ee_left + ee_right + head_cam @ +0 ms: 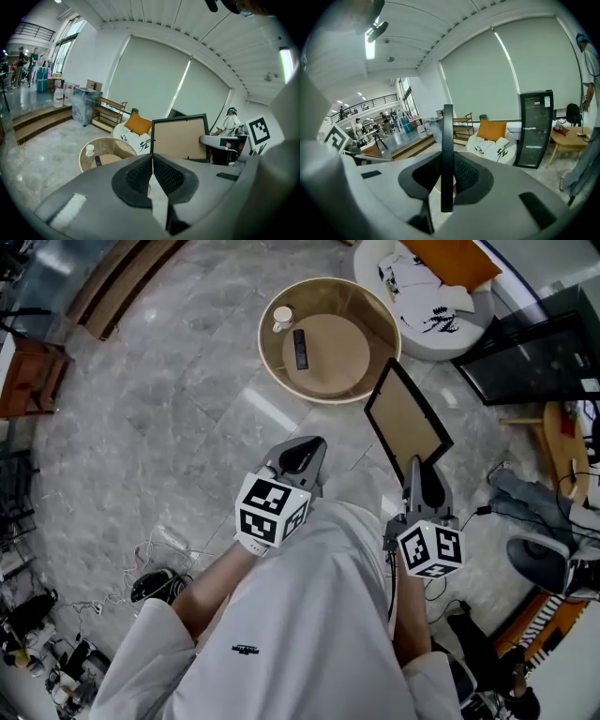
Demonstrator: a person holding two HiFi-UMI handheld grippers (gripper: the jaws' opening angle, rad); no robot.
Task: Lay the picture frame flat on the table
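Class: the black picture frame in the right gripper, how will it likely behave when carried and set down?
Probably stiff: the picture frame looks straight though the right gripper pinches only one edge. Gripped there, it may pivot or slip. Seen edge-on it is thin, so likely tips if stood.

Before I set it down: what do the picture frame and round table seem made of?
Picture frame: thin matte black border, wood or plastic, unclear which; flat tan panel looks like fibreboard backing.
Round table: light tan, even matte surface with raised rim, probably wood or veneer.
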